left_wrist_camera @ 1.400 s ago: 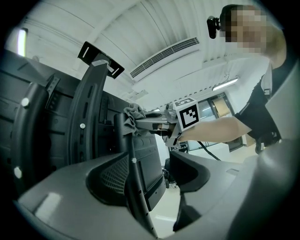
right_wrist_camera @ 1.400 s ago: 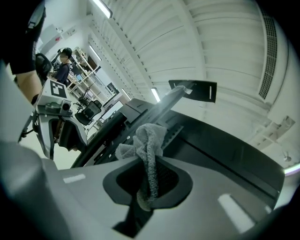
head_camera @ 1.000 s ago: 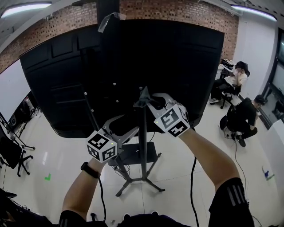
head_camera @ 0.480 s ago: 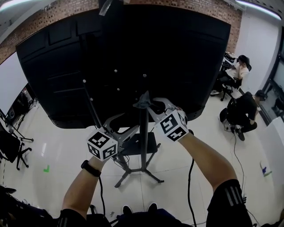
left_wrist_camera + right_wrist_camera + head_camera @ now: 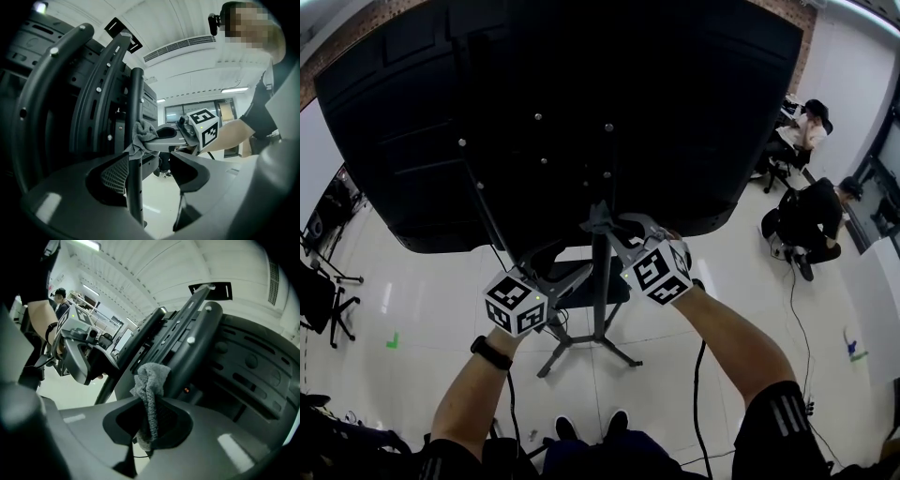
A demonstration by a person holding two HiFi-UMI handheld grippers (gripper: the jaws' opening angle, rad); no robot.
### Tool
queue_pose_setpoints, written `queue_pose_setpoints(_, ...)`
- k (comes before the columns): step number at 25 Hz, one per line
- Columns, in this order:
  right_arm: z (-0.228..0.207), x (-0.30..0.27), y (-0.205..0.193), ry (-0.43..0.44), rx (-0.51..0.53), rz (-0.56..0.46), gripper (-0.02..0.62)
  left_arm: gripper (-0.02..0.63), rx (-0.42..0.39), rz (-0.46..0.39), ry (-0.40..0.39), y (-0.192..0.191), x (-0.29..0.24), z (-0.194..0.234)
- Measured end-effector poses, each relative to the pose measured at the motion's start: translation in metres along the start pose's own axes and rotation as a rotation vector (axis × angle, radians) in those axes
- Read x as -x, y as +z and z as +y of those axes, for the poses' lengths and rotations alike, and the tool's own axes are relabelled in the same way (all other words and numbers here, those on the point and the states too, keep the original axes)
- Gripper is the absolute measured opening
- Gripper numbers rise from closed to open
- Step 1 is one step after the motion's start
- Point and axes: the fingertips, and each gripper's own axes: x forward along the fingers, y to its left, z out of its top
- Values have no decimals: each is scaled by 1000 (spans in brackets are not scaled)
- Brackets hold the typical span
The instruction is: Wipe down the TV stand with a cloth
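Our right gripper [image 5: 149, 425] is clamped tight on a fuzzy grey cloth [image 5: 151, 377]. The cloth is bunched against the round black pole [image 5: 600, 300] of the TV stand [image 5: 622, 353]. Our left gripper [image 5: 150, 178] is spread wide, with the pole standing between its jaws, close to the mesh-textured one. Behind it is the TV [image 5: 581, 112] and its matte black back, and way down there's glossy white floor [image 5: 412, 309].

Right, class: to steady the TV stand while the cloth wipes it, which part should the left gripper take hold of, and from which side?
The upright pole, below the grey cloth. It is slim, round and vertical, so probably come in level from the near side, one finger on each side. The left gripper has its open fingers straddling that pole now.
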Motion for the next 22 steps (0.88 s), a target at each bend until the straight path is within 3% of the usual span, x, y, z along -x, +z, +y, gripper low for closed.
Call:
queue_pose_setpoints(8,32,-16,-45,52,-20,51,32,298,51,33,-4,-49,-11,6)
queue_pose_setpoints(22,118,-45,-156,135,-116,162,32,298,160,141,8,-174,-16,9)
